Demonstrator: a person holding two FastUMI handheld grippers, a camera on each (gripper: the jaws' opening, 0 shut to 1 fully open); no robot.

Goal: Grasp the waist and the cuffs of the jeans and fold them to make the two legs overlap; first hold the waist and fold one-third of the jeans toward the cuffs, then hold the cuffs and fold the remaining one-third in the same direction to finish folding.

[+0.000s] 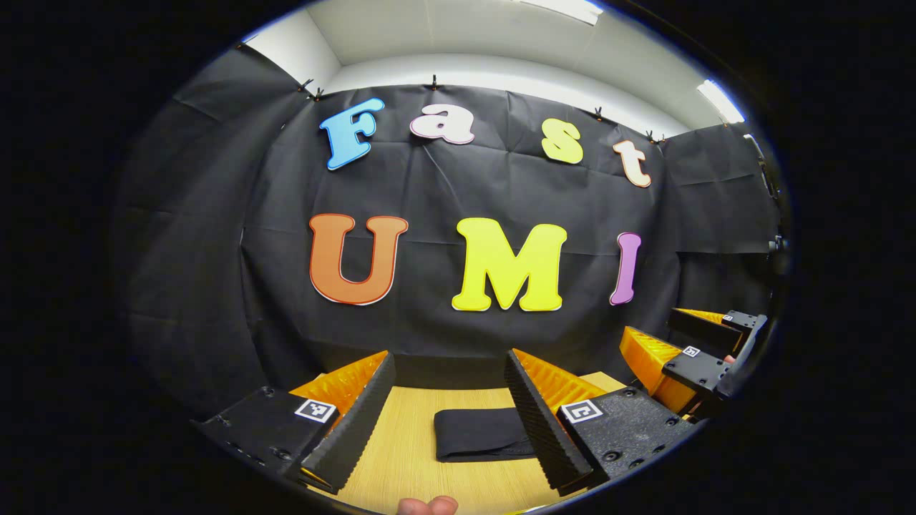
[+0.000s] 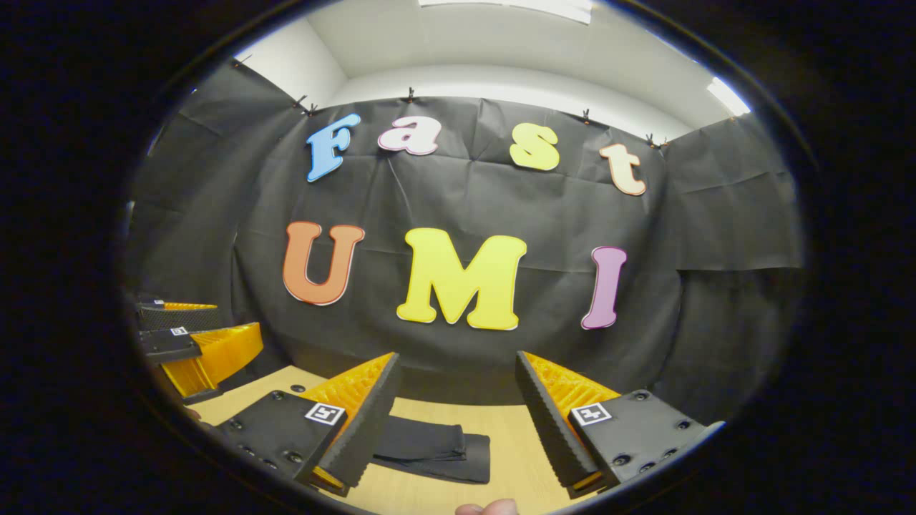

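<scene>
A: So, where are the jeans right now?

B: Lying on the wooden table, folded into a compact dark bundle. In the left gripper view the bundle sits between the two fingers of the left gripper, closer to the right-hand finger, whose inner edge covers the bundle's right end. Nothing is touching the cloth — the gripper hangs above the table with both fingers pointing toward the black cloth wall.

A: And its jaws?

B: Spread wide apart, with bare tabletop and the bundle showing in the gap.

A: What about the other one?

B: The right gripper is the same: jaws wide apart, gripping nothing, held above the table and facing the wall. In the right gripper view the jeans lie low and left of centre, partly tucked behind the left-hand finger. You can make out layered edges there, one fold lying on top of another.

A: Can each gripper see the other?

B: Yes. In the left gripper view the right gripper appears at the far right edge, level with the left one and well apart from it. In the right gripper view the left gripper shows at the far left edge.

A: Any sign of the person?

B: A fingertip at the very bottom of the left gripper view, and another fingertip at the bottom of the right gripper view — nothing more.
</scene>
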